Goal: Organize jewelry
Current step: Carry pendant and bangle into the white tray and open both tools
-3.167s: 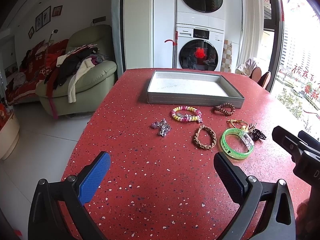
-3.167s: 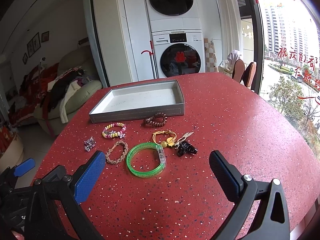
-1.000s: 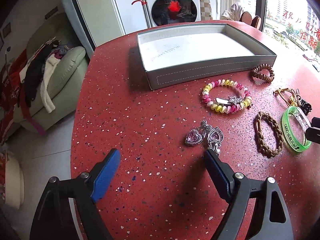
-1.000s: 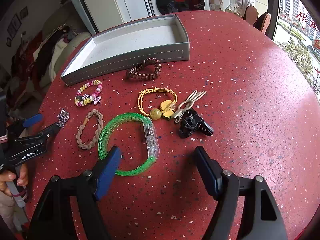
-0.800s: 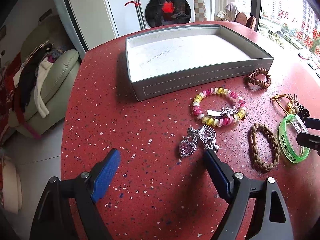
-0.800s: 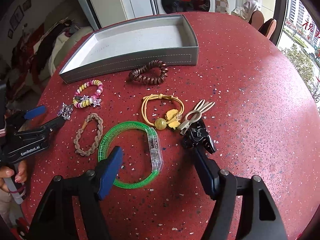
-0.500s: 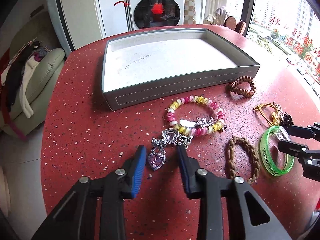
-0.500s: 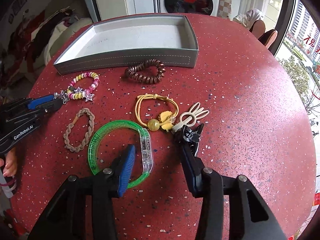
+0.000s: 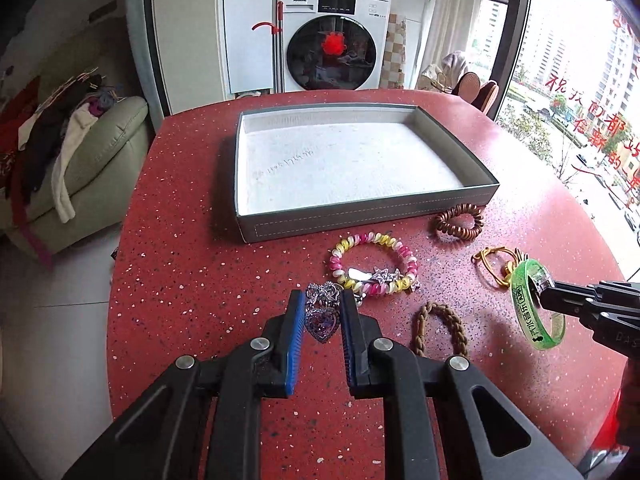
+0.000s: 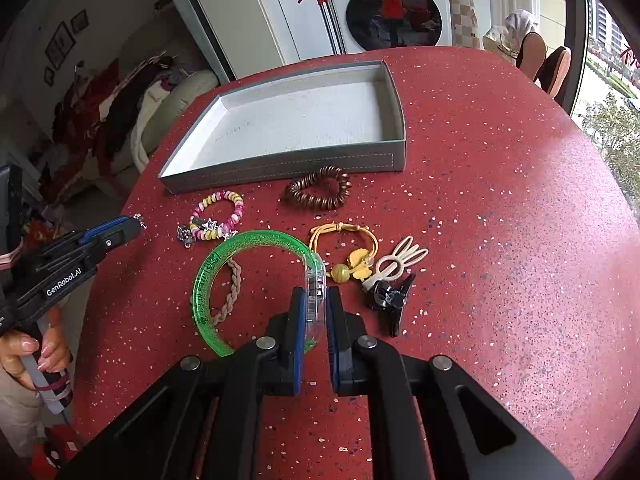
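Note:
My left gripper (image 9: 320,304) is shut on the silver heart earrings (image 9: 320,314) and holds them just above the red table. My right gripper (image 10: 316,300) is shut on the clear clasp of the green bangle (image 10: 224,264), lifted off the table; the bangle also shows in the left wrist view (image 9: 536,306). The grey tray (image 9: 360,220) with a white lining stands empty at the back. A pink-yellow bead bracelet (image 9: 374,258), a braided brown bracelet (image 9: 440,328), a brown coil hair tie (image 10: 318,192) and a yellow cord tie (image 10: 344,246) lie in front of it.
A white rabbit clip (image 10: 400,264) and a black claw clip (image 10: 390,296) lie right of the bangle. One silver earring piece (image 10: 186,234) rests by the bead bracelet. A green sofa (image 9: 80,168) stands left of the table, a washing machine (image 9: 332,44) behind it.
Both grippers came down and closed: the left on the heart earrings, the right on the green bangle. Both items are now lifted off the table.

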Action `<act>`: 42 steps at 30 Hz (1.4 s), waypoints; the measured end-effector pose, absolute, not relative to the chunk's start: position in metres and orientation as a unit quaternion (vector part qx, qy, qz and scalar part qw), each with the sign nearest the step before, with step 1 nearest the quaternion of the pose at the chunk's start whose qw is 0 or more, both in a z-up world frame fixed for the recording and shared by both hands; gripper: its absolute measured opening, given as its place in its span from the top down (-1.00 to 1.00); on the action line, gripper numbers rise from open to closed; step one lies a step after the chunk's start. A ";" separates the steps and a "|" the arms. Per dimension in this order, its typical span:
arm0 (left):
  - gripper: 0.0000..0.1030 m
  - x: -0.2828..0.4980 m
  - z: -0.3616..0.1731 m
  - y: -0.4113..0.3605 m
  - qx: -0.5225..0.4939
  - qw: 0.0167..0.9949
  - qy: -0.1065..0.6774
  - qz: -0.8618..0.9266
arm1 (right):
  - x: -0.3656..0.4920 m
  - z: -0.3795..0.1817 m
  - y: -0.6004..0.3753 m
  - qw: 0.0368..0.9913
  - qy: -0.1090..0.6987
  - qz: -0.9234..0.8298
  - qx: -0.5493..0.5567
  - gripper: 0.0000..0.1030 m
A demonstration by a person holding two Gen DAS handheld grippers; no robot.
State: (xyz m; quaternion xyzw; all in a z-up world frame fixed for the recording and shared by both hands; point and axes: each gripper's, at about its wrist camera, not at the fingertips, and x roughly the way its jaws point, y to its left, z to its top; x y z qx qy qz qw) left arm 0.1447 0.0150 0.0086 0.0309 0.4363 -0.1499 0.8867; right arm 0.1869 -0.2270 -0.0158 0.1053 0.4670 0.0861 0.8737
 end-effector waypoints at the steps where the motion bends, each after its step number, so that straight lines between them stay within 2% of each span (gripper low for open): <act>1: 0.30 0.146 0.016 0.015 0.025 0.888 0.434 -0.150 | 0.191 -0.009 -0.228 0.875 0.463 0.090 0.108 0.79; 11: 0.29 0.197 0.109 0.000 -0.003 0.912 0.384 -0.144 | 0.280 0.065 -0.236 0.891 0.433 0.096 0.095 0.79; 17: 0.29 0.266 0.125 -0.015 -0.004 0.920 0.374 -0.114 | 0.350 0.071 -0.236 0.891 0.439 0.078 0.086 0.79; 20: 0.29 0.301 0.114 -0.023 0.001 0.920 0.378 -0.104 | 0.378 0.051 -0.238 0.886 0.452 0.061 0.086 0.79; 24: 0.29 0.333 0.072 -0.036 0.025 0.914 0.395 -0.087 | 0.405 0.016 -0.237 0.875 0.476 0.043 0.083 0.79; 31: 0.29 0.351 -0.008 -0.047 0.045 0.889 0.449 -0.073 | 0.423 -0.036 -0.234 0.862 0.503 0.025 0.060 0.79; 37: 0.29 0.352 -0.032 -0.056 0.074 0.884 0.458 -0.057 | 0.420 -0.052 -0.226 0.862 0.506 0.017 0.040 0.78; 40: 0.29 0.351 -0.040 -0.062 0.102 0.879 0.463 -0.053 | 0.418 -0.052 -0.222 0.863 0.503 0.018 0.032 0.72; 42: 0.28 0.347 -0.040 -0.064 0.111 0.882 0.456 -0.048 | 0.416 -0.051 -0.219 0.863 0.503 0.026 0.034 0.53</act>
